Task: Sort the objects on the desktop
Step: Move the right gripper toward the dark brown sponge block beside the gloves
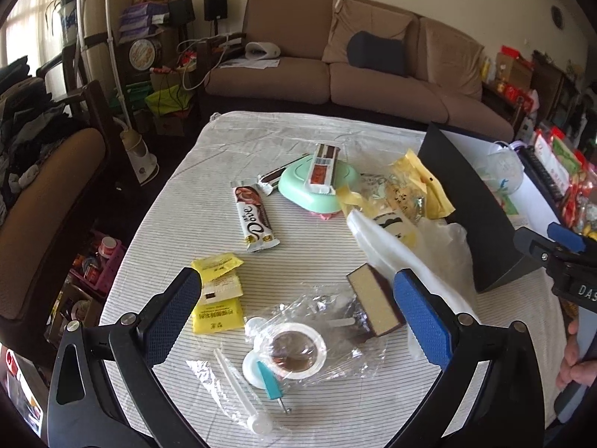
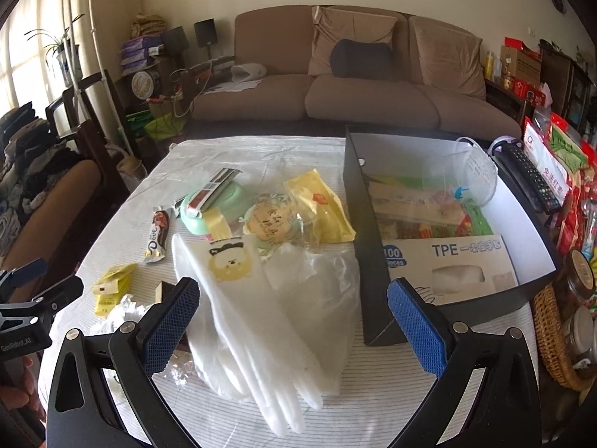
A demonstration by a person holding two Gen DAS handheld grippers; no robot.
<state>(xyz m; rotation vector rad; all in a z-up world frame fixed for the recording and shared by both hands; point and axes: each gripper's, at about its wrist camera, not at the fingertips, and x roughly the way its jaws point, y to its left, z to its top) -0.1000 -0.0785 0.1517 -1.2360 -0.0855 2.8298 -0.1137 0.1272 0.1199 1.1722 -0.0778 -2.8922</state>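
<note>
here, the left gripper (image 1: pixel 296 310) hangs with jaws spread wide and empty over the tape roll (image 1: pixel 296 352); the right gripper (image 2: pixel 293 323) likewise, over the white gloves (image 2: pixel 246 321) beside the black box (image 2: pixel 363 231).

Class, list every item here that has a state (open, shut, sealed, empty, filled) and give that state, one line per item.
Left claw: open, holding nothing.
Right claw: open, holding nothing.
Dove bar: wrapper sealed, lying flat.
Black box: open-topped, partly filled.
Glove carton: inside the box, dispensing slot open.
Green dish: a wrapped bar resting on top.
White gloves: lying flat on the table.
</note>
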